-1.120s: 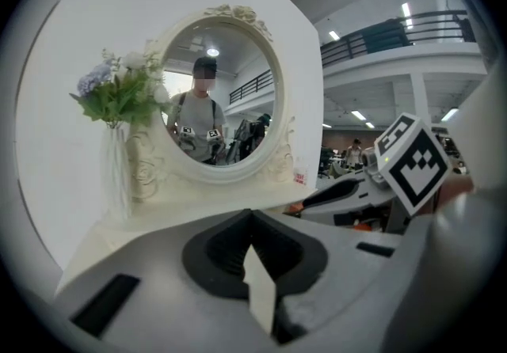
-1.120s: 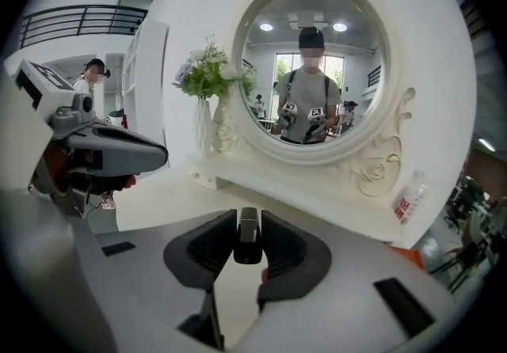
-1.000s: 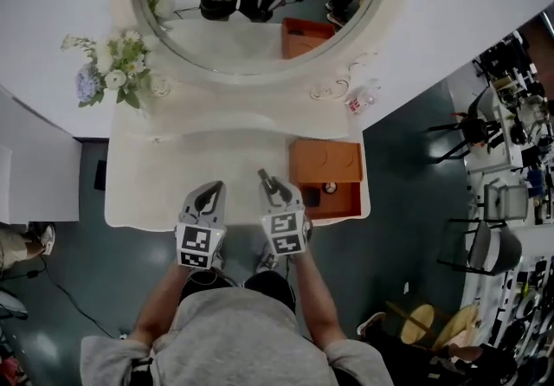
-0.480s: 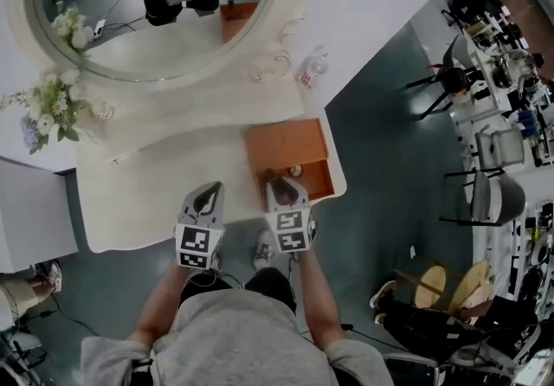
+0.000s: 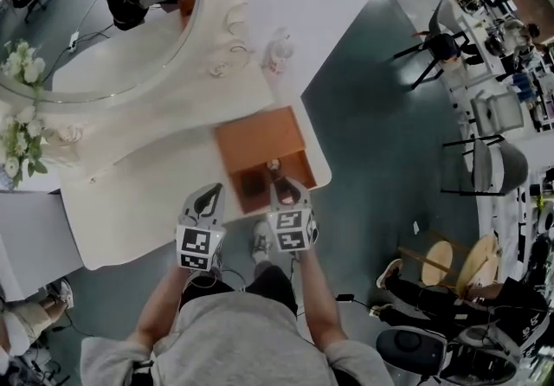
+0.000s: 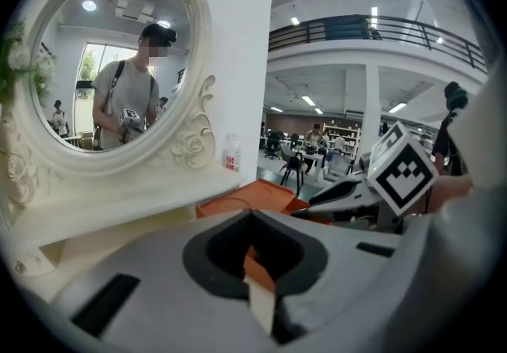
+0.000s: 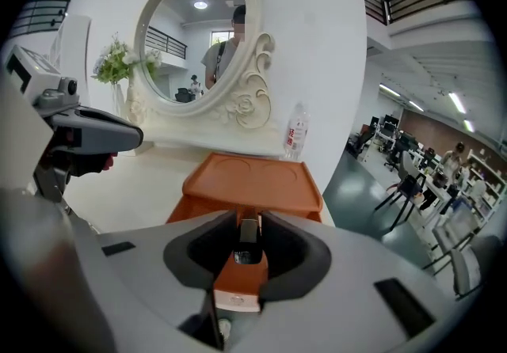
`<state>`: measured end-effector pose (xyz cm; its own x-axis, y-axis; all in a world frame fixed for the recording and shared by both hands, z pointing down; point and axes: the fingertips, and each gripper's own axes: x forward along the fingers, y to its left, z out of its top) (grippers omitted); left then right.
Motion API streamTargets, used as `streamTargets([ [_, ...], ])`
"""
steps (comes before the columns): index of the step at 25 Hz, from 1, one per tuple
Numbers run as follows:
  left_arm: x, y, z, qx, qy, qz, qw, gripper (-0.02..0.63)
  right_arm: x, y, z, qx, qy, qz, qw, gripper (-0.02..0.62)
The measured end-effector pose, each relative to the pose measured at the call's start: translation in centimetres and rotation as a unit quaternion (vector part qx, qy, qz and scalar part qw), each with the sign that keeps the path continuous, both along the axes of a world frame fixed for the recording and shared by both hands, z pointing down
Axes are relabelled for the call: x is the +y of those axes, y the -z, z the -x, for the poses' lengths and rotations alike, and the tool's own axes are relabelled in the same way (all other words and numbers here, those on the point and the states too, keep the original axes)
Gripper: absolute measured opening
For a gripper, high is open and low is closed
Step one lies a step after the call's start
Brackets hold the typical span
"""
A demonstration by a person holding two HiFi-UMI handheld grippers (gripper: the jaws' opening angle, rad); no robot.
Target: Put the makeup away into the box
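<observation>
Makeup tube (image 7: 248, 241) sits clamped by right gripper (image 7: 249, 219) fingers.

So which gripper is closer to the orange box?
Right. The right gripper, holding makeup, hovers over the orange box; the left gripper is beside it, over the white table.

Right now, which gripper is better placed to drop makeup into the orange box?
Right. The right gripper has its jaws closed on a dark makeup tube over the open compartment of the orange box. The left gripper is empty, jaws together, beside the box.
</observation>
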<state>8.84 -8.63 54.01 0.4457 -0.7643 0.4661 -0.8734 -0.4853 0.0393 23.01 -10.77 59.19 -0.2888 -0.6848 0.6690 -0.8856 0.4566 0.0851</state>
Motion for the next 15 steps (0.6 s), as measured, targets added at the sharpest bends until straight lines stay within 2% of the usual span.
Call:
streamTargets([
  [15, -0.8, -4.0, -3.6, -0.018, -0.019, 0.050, 0.9984, 0.000, -1.8, -5.6, -6.1, 0.016, -0.045, 0.040, 0.998, 0.106],
])
